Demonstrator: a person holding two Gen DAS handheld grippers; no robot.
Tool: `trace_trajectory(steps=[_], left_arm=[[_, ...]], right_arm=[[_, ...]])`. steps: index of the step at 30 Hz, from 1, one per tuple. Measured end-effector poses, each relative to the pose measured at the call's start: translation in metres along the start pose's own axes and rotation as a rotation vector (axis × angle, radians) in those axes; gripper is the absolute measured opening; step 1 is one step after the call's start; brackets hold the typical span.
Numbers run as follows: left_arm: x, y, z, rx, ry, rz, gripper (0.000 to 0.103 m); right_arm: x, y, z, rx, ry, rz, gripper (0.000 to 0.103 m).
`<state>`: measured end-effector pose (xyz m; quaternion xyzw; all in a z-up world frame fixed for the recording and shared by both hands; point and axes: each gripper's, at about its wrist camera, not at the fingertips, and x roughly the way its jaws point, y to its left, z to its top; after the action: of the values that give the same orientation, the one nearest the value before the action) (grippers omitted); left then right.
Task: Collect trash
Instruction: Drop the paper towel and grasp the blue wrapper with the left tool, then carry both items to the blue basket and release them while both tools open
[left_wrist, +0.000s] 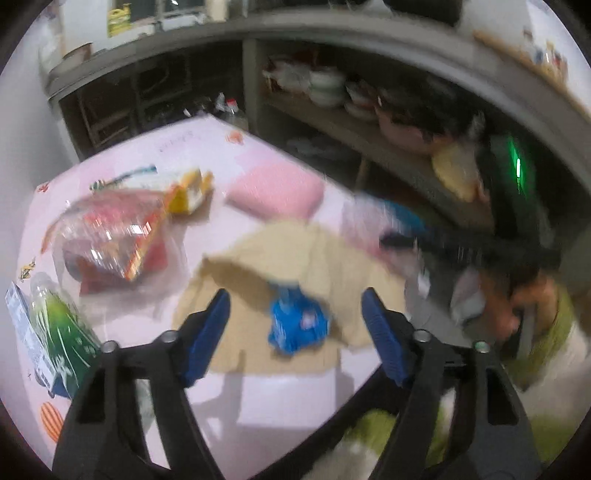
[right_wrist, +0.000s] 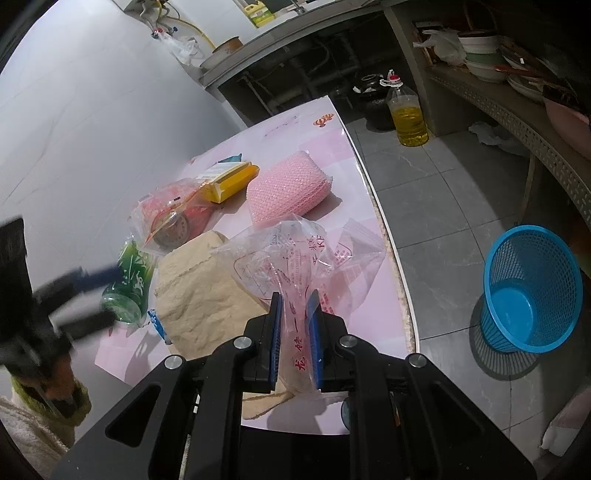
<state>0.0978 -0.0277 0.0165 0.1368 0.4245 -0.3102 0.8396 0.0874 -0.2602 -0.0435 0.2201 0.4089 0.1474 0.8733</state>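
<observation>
A: Table top (right_wrist: 354, 173)? Glossy pink, smooth, reflective.
B: Yes. Clear bag (right_wrist: 295, 258) is thin crinkly plastic, shiny, with red print.
A: Beige cloth (right_wrist: 199, 291) looks matt and rough. Pink pad (right_wrist: 288, 192): bumpy textured foam or mesh.
B: Blue basket (right_wrist: 532, 291) is perforated plastic. Green bottle (right_wrist: 129, 284) is glossy plastic.

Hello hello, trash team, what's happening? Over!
Right gripper shut on clear plastic bag. Left gripper open above blue wrapper on beige cloth. Blue basket waiting on floor.
</observation>
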Motion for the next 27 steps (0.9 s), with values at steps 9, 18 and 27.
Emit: trace_trajectory(steps=[9,18,27], left_arm=[[0.035,0.007,-0.014,-0.028,0.101,0.010,0.012],[-0.010,0.023,-0.012,-0.096,0.102,0.022,0.000],[-0.074,0.038,-0.007,-0.192,0.010,-0.030,0.000]], right_arm=[[0.000,0.002,0.000,-0.004,0.000,-0.010,0.014],[0.002,0.004,0.000,-0.013,-0.001,-0.012,0.014],[-0.004,0.006,-0.001,-0.018,-0.032,-0.023,0.014]])
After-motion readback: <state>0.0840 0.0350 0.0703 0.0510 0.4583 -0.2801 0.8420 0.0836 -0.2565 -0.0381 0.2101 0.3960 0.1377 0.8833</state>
